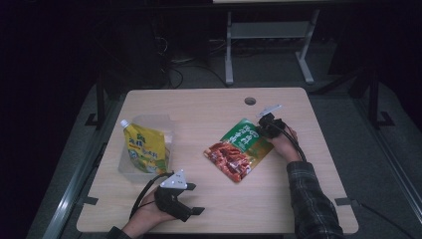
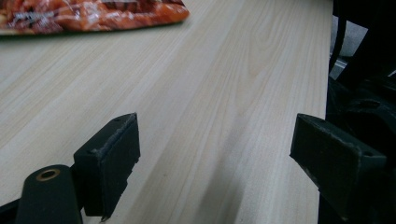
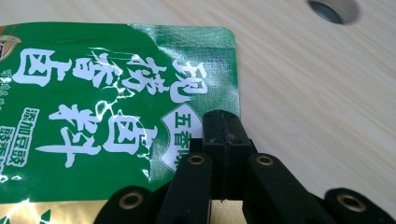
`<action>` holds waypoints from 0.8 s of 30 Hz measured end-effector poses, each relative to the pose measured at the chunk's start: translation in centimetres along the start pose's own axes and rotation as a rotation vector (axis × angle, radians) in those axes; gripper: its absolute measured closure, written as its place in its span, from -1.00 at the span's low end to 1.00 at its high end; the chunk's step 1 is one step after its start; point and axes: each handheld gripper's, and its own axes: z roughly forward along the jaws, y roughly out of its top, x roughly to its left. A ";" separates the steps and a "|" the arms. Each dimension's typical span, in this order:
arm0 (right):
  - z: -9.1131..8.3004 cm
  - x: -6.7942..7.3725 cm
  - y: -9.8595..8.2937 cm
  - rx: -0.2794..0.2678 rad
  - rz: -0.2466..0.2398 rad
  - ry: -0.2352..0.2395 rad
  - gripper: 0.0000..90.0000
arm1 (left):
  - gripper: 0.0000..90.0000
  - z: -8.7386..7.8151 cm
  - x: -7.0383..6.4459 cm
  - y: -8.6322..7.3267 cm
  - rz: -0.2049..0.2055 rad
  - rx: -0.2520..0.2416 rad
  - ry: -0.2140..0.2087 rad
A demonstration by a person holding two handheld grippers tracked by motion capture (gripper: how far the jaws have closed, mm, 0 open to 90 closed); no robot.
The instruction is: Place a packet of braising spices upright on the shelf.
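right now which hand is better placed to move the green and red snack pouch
Right: its tongs are shut on the flat green and red foil snack pouch edge. The left tongs hang open over bare table.

A flat green-and-red food pouch (image 1: 240, 149) with white lettering lies diagonally at centre-right of the high view, green end uppermost.

The bench (image 3: 317, 84) is pale wood, matt, with fine straight grain. The green sachet (image 3: 116, 93) is glossy, crinkled foil-like plastic. The right tool (image 3: 225, 140) – matt black pads, rubber perhaps, with brass-coloured rivets.
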 end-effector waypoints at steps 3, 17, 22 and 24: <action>0.0 1.2 0.2 -0.008 -0.042 0.035 1.00 | -0.67 0.0 0.0 0.0 -0.001 -0.002 0.001; -1.6 6.6 -0.2 0.018 -0.217 0.124 1.00 | -0.67 -0.4 0.0 0.0 -0.001 -0.010 0.011; -2.3 7.7 -0.8 0.021 -0.247 0.156 1.00 | -0.67 -0.4 0.0 0.0 -0.002 -0.011 0.013; -2.6 8.0 -1.0 0.027 -0.247 0.164 1.00 | -0.67 -0.5 0.0 0.0 -0.001 -0.011 0.014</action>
